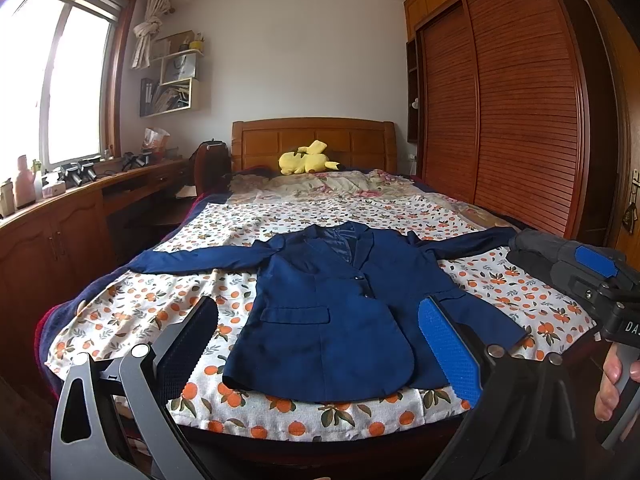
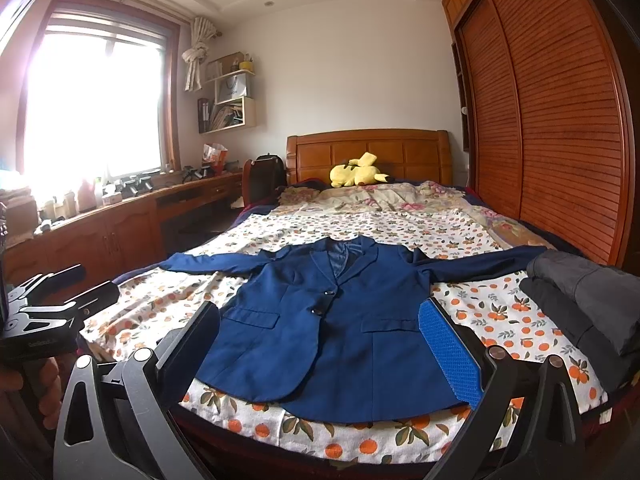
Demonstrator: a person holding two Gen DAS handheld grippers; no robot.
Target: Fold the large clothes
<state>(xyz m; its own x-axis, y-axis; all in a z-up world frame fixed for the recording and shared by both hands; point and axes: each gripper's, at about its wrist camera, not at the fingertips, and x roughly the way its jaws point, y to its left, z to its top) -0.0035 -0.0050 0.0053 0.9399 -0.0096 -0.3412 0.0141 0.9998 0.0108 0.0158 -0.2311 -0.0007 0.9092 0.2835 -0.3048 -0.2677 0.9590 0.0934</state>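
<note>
Left tongs [image 1: 316,344] and right tongs [image 2: 320,344] both gape wide, holding nothing. Jacket [image 2: 336,320] lies flat on bed [image 2: 400,448], sleeves spread. Judged soft, moderately heavy; grip at sleeve cuffs.

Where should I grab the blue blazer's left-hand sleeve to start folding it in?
Take the blazer sleeve near its cuff end with the left gripper, coming in from the window side. The sleeve lies flat and stretched straight out on the bedspread, so its free end lifts easily and swings across the chest.

Blazer [image 1: 332,300] right sleeve end hidden behind right tongs [image 1: 592,276]; desk clutter [image 2: 120,188] washed out.
</note>
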